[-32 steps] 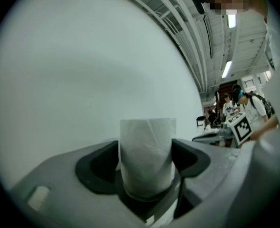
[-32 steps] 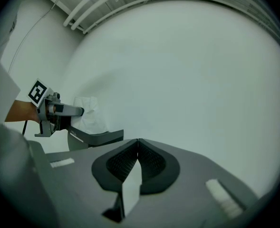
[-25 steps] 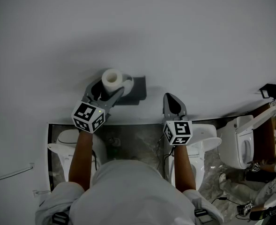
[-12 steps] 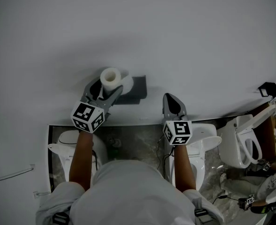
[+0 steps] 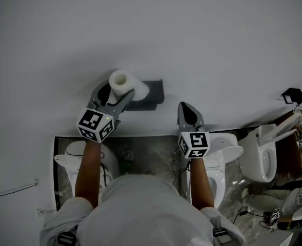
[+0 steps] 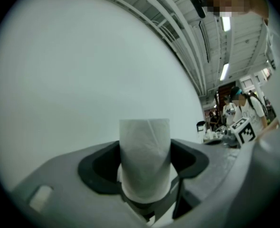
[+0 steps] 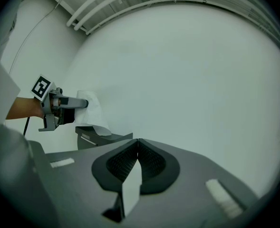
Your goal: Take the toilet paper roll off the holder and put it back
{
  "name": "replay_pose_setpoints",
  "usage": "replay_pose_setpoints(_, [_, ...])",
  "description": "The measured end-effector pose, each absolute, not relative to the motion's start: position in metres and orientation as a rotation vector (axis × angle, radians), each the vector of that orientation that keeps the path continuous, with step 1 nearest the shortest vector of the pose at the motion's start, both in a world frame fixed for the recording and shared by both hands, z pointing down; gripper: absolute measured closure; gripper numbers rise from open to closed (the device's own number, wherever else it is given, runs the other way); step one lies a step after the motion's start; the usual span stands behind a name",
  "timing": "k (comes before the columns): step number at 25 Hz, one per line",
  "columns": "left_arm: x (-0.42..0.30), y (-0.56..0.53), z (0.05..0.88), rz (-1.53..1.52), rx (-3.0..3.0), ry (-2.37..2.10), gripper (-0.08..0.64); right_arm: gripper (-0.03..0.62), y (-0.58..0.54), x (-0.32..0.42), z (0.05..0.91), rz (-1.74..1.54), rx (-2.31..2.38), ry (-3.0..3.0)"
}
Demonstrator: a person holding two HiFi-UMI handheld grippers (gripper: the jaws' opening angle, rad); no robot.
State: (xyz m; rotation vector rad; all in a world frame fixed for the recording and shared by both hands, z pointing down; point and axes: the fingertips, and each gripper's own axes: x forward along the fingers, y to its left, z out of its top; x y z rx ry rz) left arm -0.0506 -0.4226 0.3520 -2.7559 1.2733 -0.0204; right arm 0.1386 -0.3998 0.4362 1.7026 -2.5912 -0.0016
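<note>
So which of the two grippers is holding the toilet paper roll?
The left gripper: its jaws clamp the toilet paper roll near the dark holder. The right gripper has its jaws shut together on nothing.

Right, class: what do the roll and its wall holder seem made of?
The toilet paper roll looks like soft matte white paper: loose sheet edge, hollow core. The holder is smooth dark grey, perhaps plastic or painted metal; unclear which.

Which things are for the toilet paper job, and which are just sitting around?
For the job: toilet paper roll, gripped by the left gripper; dark holder on the wall.
Just there: right gripper, shut and empty; white toilets below.
</note>
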Motion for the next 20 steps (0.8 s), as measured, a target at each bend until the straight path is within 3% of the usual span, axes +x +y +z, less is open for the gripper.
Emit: replay_pose_setpoints(20, [-0.060, -0.405, 0.296, 0.037, -2.678, 1.210, 0.250, 0.594, -0.364, 0.131, 0.435, 0.000, 1.737, -2.569])
